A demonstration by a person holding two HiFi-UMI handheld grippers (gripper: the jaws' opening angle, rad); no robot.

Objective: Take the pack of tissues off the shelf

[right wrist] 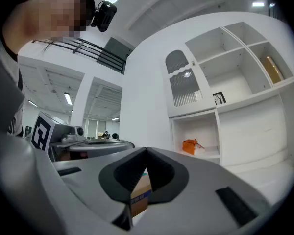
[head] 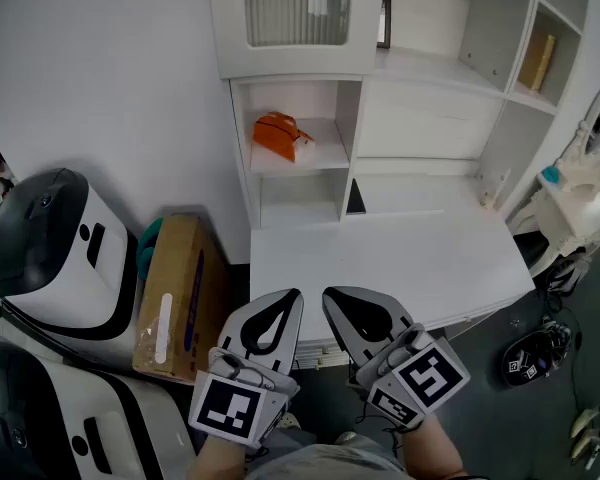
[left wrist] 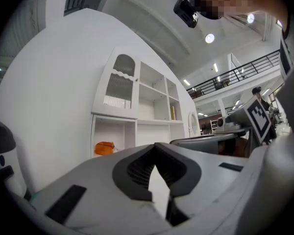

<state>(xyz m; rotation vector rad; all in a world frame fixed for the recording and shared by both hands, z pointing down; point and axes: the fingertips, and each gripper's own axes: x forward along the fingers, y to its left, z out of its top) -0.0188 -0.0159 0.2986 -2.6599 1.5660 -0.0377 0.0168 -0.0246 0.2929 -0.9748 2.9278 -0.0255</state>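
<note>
The pack of tissues (head: 282, 135) is orange and lies in the upper small cubby of the white shelf unit (head: 302, 65), above the desk's back left corner. It also shows small and far off in the left gripper view (left wrist: 104, 148) and the right gripper view (right wrist: 192, 146). My left gripper (head: 292, 295) and right gripper (head: 330, 293) hover side by side over the desk's front edge, well short of the shelf. Both point toward it. Each has its jaws shut tip to tip with nothing held, as seen at the left gripper (left wrist: 156, 146) and the right gripper (right wrist: 146, 151).
A white desk (head: 400, 253) lies between the grippers and the shelf. A cardboard box (head: 175, 298) leans on the floor at the left beside white-and-black machines (head: 50, 258). A small picture frame (head: 384, 23) and a yellow box (head: 537, 61) sit on higher shelves.
</note>
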